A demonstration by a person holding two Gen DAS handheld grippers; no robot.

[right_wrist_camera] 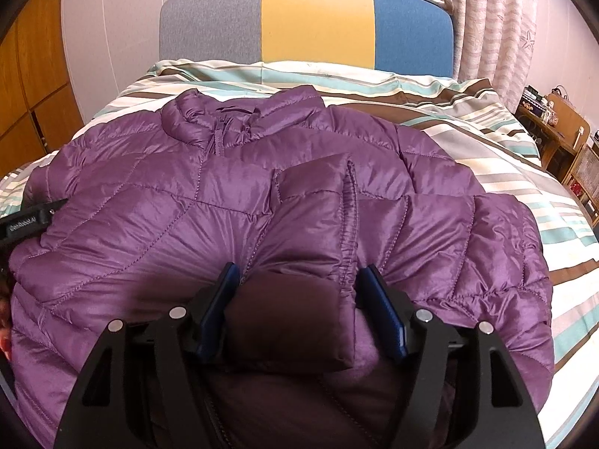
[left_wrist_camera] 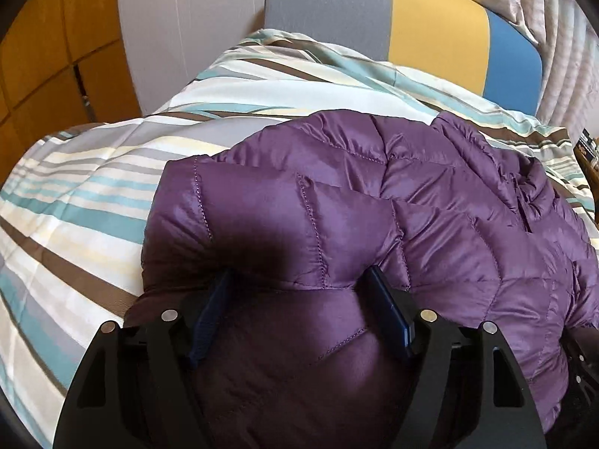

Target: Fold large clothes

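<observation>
Purple jacket is lying on the striped bedspread, collar far; left gripper is straddling a near-left fold, jaws wide; right gripper is spanning the cuff, jaws apart.

My shiny purple quilted puffer jacket lies front-up on the bed, collar toward the headboard. One sleeve cuff is folded across its chest (zip closed).

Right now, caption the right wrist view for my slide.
Right claw straddles a sleeve cuff of the purple puffer jacket on the striped bed.
</observation>
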